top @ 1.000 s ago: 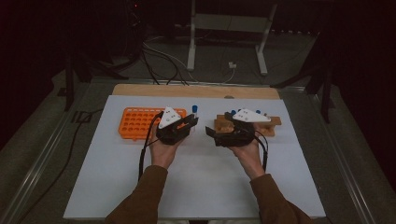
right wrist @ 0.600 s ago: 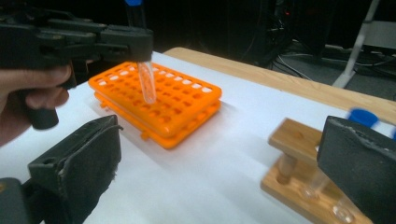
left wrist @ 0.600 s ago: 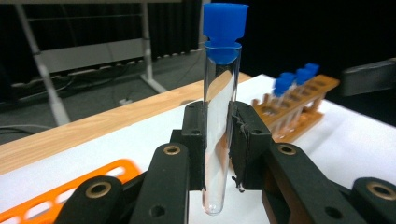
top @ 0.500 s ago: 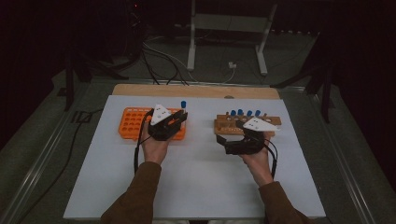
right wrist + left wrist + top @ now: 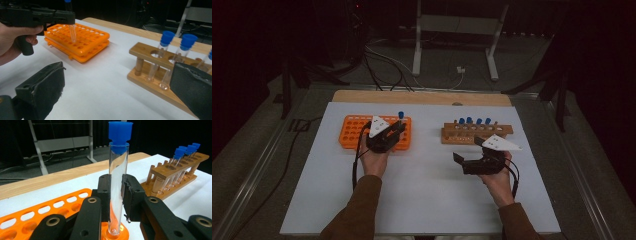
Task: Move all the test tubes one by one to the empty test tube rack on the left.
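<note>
On the white-covered bench (image 5: 412, 200) in the high view, the left claw (image 5: 398, 129) holds a clear glass test tube with a blue cap (image 5: 401, 119) upright over the right end of the orange plastic tube rack (image 5: 352, 131), while the right claw (image 5: 467, 155), jaws apart and empty, hovers just near of the wooden tube rack (image 5: 477, 134). In the left gripper view the jaws are clamped on the tube (image 5: 117, 190), its rounded bottom entering a hole at the orange rack's near corner (image 5: 117, 233). If the tube tilts, I judge it could catch the hole's rim or slip in the pads. In the right gripper view open bench (image 5: 105, 87) lies between the racks, giving free room to move.
</note>
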{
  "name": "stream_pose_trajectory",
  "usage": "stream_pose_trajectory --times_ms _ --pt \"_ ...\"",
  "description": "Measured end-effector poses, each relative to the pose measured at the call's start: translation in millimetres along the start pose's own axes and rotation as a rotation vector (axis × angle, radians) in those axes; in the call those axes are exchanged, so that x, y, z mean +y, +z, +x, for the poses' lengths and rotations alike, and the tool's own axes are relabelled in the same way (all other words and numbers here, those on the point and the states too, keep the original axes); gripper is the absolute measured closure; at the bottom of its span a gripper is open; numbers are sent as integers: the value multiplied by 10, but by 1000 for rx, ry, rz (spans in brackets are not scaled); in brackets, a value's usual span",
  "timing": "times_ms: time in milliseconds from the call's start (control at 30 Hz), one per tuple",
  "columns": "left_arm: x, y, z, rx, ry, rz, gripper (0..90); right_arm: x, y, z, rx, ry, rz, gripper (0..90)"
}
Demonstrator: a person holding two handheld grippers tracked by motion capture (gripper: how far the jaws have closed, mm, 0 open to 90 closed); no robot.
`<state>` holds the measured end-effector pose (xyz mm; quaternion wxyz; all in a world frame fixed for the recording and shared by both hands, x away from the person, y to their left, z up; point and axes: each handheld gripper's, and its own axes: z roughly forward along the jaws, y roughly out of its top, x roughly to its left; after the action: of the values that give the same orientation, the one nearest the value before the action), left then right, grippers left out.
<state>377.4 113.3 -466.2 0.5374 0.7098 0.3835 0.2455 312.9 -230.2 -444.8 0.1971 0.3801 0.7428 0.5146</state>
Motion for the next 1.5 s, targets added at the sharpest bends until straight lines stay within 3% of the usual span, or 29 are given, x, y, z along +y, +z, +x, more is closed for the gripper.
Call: stream_pose_trajectory --times_ms 100,233,433,700,800,1200,1433,1500 --pt "-31 44 -28 -2 26 -3 780 -52 -18 -29 -4 13 1 0" --pt "-86 92 -39 -1 25 11 780 -112 -44 -63 -10 16 12 0" --pt "-205 158 -26 3 8 32 780 -166 -147 -123 -16 13 14 0" --pt "-296 198 -20 15 -28 99 781 -225 -207 -193 -23 40 14 0" --pt "-308 191 -19 18 -43 95 781 -228 -205 -188 -23 36 15 0" --pt "-322 202 -85 47 39 136 783 -251 -196 -196 -24 37 21 0" --pt "-367 229 -100 59 57 178 785 -266 -193 -203 -24 38 26 0" --pt "-383 227 -98 61 44 169 785 -265 -196 -203 -25 37 25 0"
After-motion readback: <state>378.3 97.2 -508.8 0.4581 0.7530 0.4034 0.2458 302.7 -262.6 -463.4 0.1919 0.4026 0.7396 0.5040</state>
